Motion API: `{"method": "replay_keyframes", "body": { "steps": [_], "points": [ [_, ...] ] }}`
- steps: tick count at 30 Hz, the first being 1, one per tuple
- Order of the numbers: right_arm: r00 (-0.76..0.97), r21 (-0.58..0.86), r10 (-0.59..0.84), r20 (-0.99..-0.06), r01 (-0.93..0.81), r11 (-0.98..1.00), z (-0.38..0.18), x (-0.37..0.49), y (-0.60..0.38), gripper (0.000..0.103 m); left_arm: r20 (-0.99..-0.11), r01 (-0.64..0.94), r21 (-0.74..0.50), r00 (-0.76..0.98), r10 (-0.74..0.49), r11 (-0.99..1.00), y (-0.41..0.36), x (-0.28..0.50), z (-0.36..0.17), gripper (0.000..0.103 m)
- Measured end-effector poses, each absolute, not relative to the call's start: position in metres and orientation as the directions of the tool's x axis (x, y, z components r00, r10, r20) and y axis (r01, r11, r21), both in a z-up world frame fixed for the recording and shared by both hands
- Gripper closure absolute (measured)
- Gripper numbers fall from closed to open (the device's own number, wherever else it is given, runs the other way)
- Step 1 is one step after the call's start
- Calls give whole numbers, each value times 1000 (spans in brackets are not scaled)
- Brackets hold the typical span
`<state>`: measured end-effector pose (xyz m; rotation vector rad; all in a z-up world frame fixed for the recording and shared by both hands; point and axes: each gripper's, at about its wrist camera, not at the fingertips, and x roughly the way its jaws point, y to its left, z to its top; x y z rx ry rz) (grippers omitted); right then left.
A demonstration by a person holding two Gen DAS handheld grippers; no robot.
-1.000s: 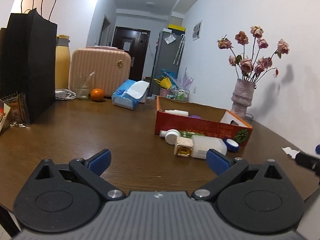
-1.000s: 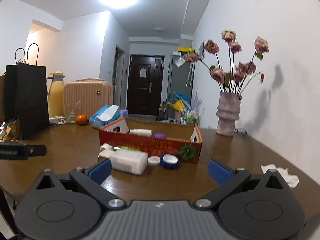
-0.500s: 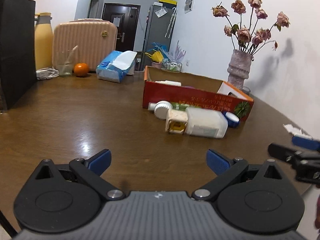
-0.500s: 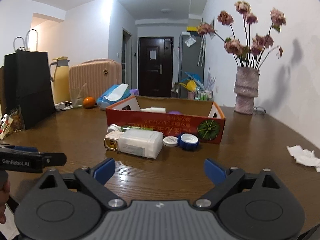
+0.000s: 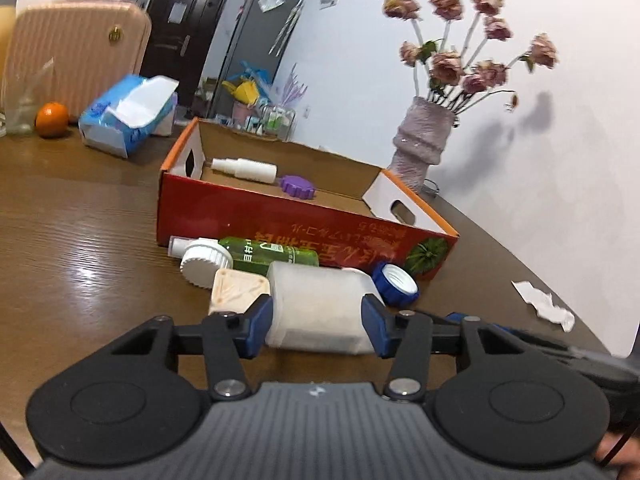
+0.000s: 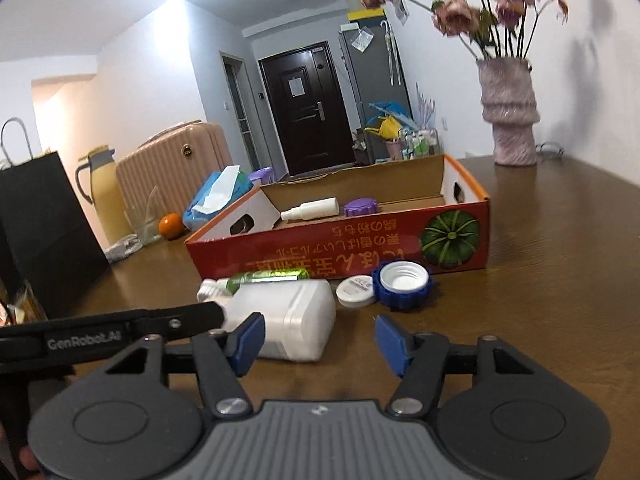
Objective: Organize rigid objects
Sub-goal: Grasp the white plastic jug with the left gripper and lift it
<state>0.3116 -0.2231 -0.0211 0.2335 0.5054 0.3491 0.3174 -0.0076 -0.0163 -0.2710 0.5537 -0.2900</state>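
Left claw (image 5: 317,322): straddling the white jug (image 5: 320,308), one blue pad lying at each flank; whether the pads are pressing yet, I cannot tell, so I am logging the grip as unconfirmed.
Jug: lying on its side on the table (image 5: 80,248), just in front of the red box (image 5: 280,220), its beige cap (image 5: 236,290) pointing left and sitting just outside the left pad.
Neighbours, left to right: white lid (image 5: 206,258) and green bottle (image 5: 272,256) lying between jug and box, touching or nearly touching the jug; blue cap (image 5: 394,284) lying just beside the jug's far right corner.
Box: already holding a white spray bottle (image 5: 244,168) and a purple lid (image 5: 298,187); the front half is looking free.
Right claw (image 6: 318,340): hanging released and carrying nothing, fingers spread, aiming at the jug's base end (image 6: 296,320) and the bare table beside it; small white lid (image 6: 355,291) and blue cap lying ahead of it.
Step in hand (judgement): closing on the jug for transfer into the box.
Doing it well: squeezing squarely across the body, not the cap; lifting straight up first, so the green bottle and white lid are not getting dragged along.
Risk: smooth plastic walls are probably flexing and slipping under a light pinch.
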Motion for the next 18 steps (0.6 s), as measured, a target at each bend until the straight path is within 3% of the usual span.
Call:
{"method": "replay_keyframes", "body": {
  "steps": [3, 9, 13, 18],
  "points": [
    [804, 323, 396, -443, -268, 908, -26, 330, -218, 61, -472, 200, -390, 794, -382, 899, -3, 333, -20, 58],
    [763, 439, 475, -437, -280, 854, -38, 348, -217, 67, -462, 209, -475, 767, -445, 855, 2, 342, -24, 60],
    [763, 446, 470, -444, -267, 855, -37, 342, -221, 74, -468, 199, -498, 758, -455, 844, 2, 337, -24, 64],
    [747, 414, 469, -471, -282, 866, -31, 309, -230, 75, -477, 228, -543, 709, -520, 808, 3, 305, -23, 64]
  ]
}}
